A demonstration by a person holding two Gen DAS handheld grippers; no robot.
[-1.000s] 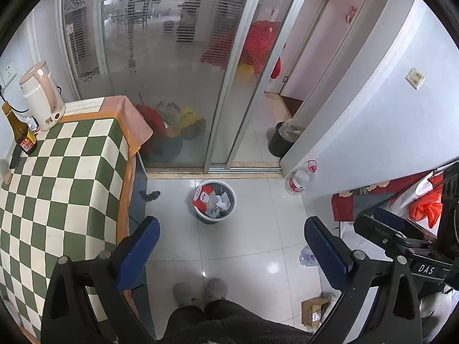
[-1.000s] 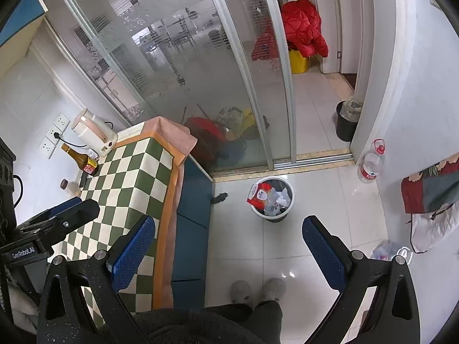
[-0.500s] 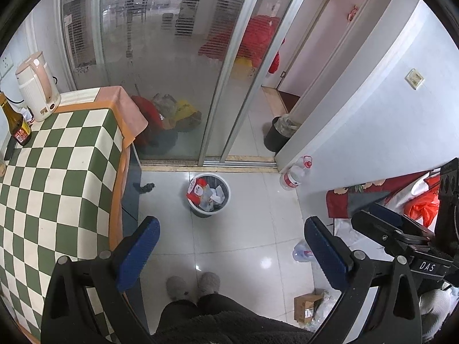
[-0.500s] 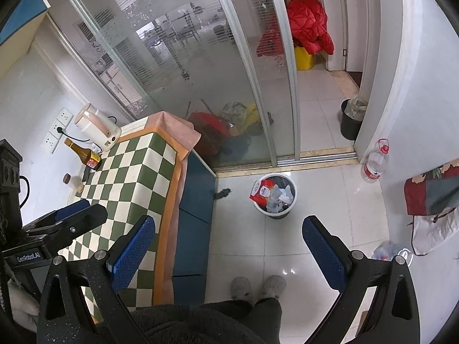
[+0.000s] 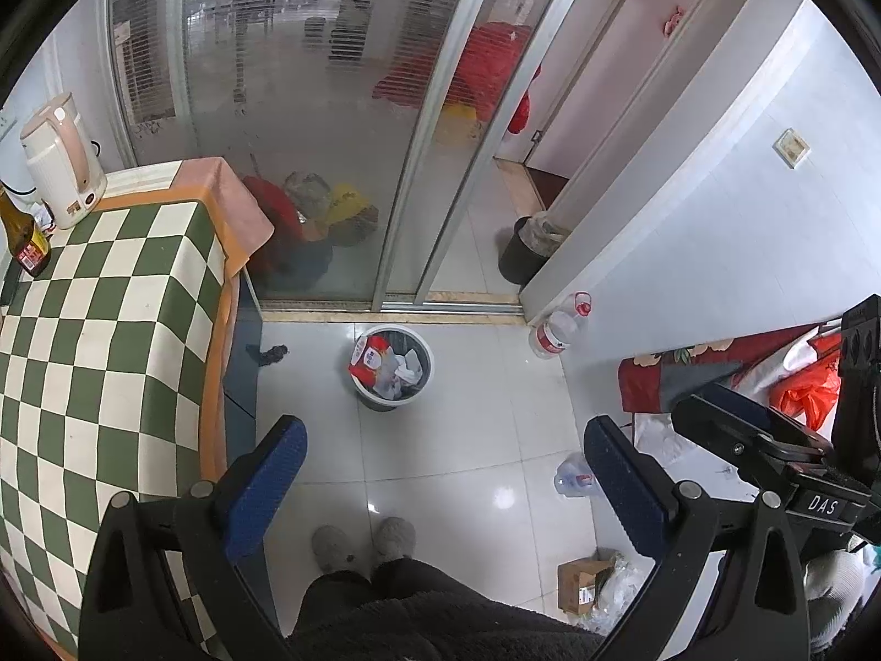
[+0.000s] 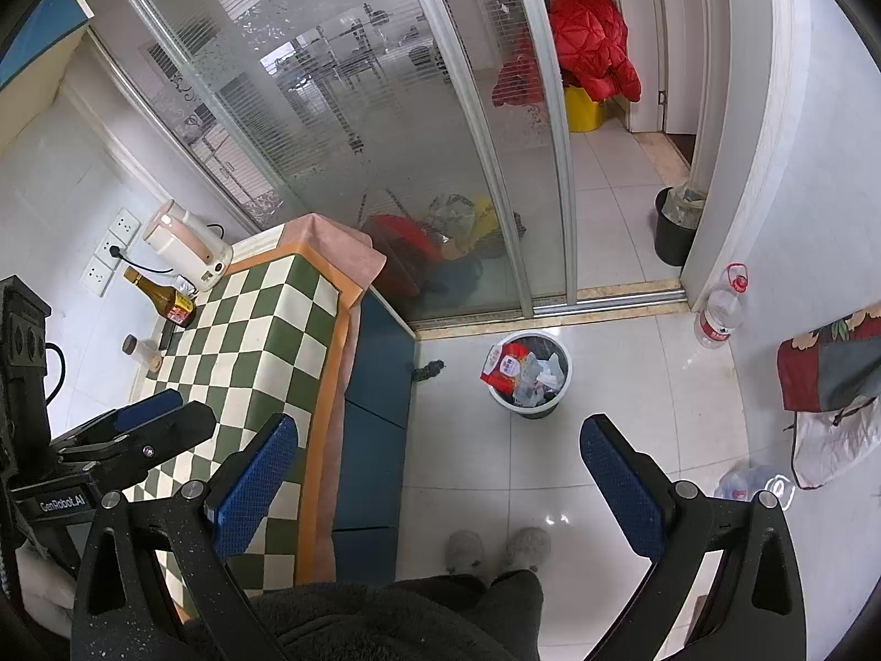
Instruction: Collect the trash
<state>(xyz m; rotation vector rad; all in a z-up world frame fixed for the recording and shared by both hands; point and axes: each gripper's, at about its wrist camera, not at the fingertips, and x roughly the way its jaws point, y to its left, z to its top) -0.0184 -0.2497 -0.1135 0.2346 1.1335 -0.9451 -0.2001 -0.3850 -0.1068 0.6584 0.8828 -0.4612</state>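
Note:
A round waste bin (image 5: 392, 366) full of wrappers stands on the tiled floor near the sliding glass door; it also shows in the right wrist view (image 6: 527, 374). A crushed clear plastic bottle (image 5: 572, 478) lies on the floor at the right, also in the right wrist view (image 6: 753, 482). A small cardboard box (image 5: 583, 584) and crumpled plastic lie near my feet. My left gripper (image 5: 446, 496) is open and empty, high above the floor. My right gripper (image 6: 440, 490) is open and empty, also high up.
A green-checked table (image 5: 82, 358) stands at the left with a kettle (image 5: 63, 162) and a brown bottle (image 5: 22, 237). A large water bottle (image 5: 559, 328) leans by the wall. A black bin (image 5: 526, 248) sits beyond the door. Red fabric and bags (image 5: 716, 369) lie at the right.
Both cameras have drifted slightly; the bin and table have shifted a little in view. Both grippers stay open and empty.

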